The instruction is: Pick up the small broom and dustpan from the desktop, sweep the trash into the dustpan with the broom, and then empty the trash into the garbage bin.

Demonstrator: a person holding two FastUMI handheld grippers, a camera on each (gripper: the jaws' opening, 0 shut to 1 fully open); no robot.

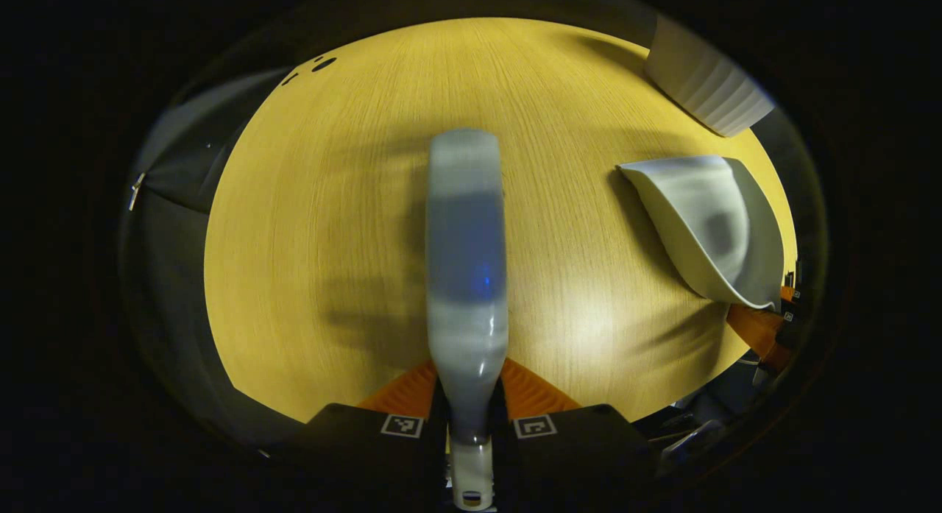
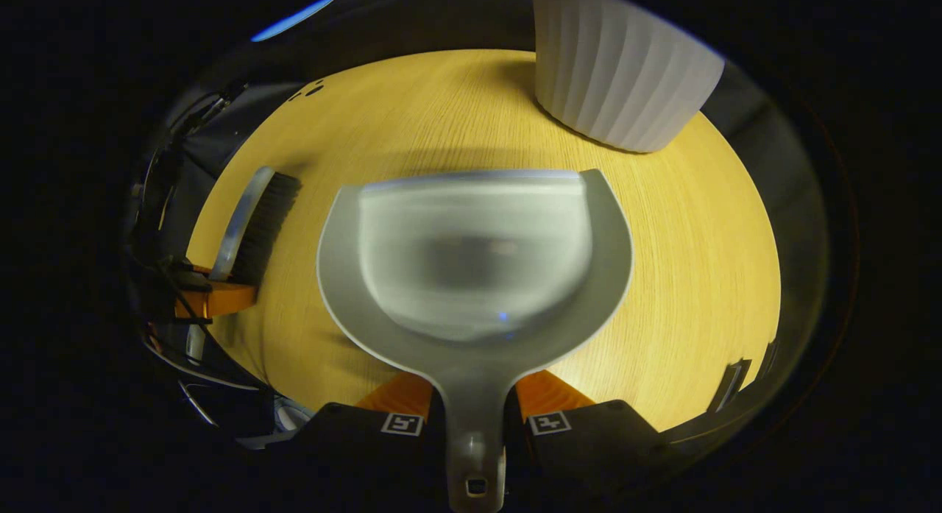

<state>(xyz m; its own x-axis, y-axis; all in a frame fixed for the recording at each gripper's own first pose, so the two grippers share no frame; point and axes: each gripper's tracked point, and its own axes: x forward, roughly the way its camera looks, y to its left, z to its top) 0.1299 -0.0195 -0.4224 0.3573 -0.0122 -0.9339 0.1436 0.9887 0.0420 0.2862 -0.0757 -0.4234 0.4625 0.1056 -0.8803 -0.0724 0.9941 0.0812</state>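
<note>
Left tool (image 1: 469, 402): both fingers clamped on the neck of the small broom (image 1: 466, 263), whose back runs from 6 o'clock toward 12 o'clock in the left gripper view, above the tabletop (image 1: 324, 226).

Right tool (image 2: 473, 410): closed on the handle of the dustpan (image 2: 475, 255), pan pointing away at 12 o'clock, its mouth toward the garbage bin (image 2: 618, 71) at 1 o'clock in the right gripper view. The broom's bristles show at 9 o'clock there, well apart from the pan.

Trash: no scraps that I can make out on the wood; only small dark marks at the far edge, about 11 o'clock, too small to identify.

Judgement: both implements are in hand; sweep step pending. To do it well:
- set the pan's front lip flat on the tabletop, no gap
- bring bristles down behind the debris, draw toward the lip in short strokes
- keep the pan level before tipping over the bin.

Whether the pan already holds anything is blurred.
</note>
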